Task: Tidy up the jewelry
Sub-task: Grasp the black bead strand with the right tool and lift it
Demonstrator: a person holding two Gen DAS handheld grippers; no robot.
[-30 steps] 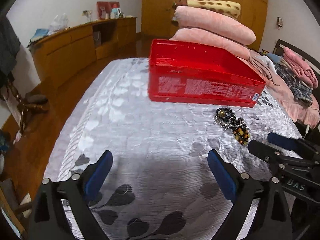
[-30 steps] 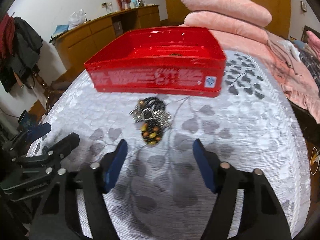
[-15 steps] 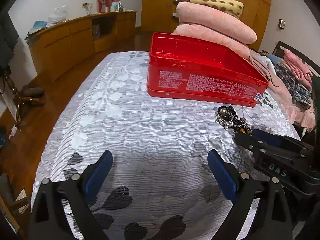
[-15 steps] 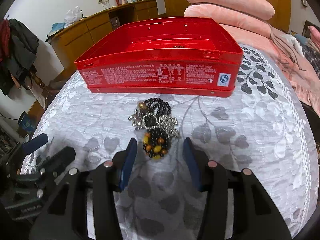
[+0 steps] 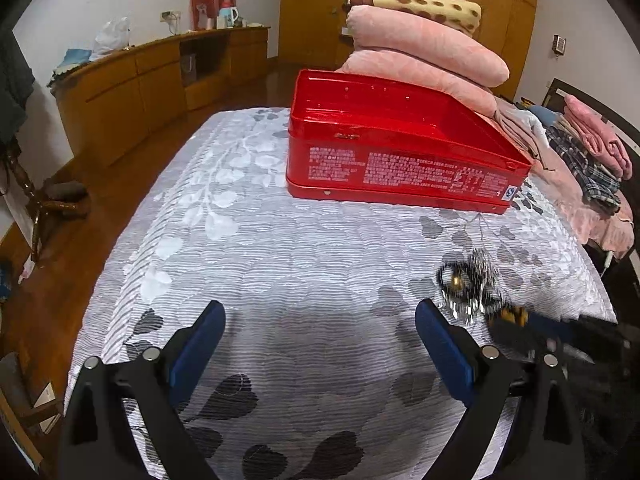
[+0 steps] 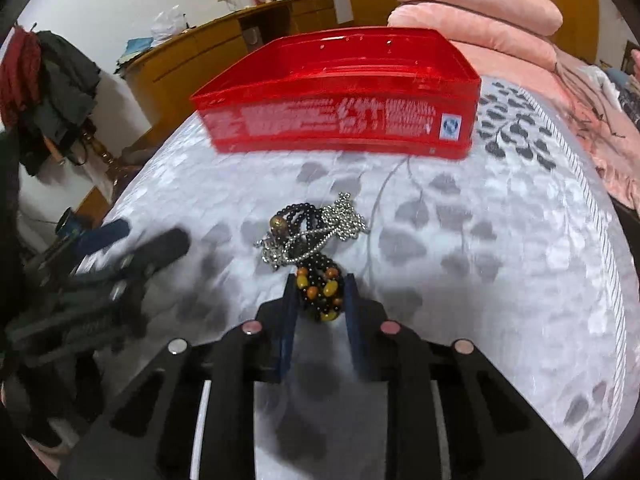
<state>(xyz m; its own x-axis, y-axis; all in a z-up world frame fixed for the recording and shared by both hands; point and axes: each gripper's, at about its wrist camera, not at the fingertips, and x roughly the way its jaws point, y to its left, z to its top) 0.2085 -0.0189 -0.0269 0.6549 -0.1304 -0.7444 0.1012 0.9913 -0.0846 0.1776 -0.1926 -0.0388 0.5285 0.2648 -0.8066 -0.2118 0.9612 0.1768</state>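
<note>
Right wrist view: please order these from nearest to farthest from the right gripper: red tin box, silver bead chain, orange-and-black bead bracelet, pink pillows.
1. Orange-and-black bead bracelet, between the closing right gripper fingers.
2. Silver bead chain, just beyond it.
3. Red tin box, farther up the bed.
4. Pink pillows, behind the box.

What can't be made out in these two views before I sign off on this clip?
- Red tin, right wrist view: the near wall hides its floor; its printing is motion-blurred.
- Jewelry pile, left wrist view: blurred, strands not separable.
- Right claw: closing on the amber-and-black bead bracelet; pad contact unclear.
- Left claw: open over the bedspread; base cut off by the bottom edge.
</note>
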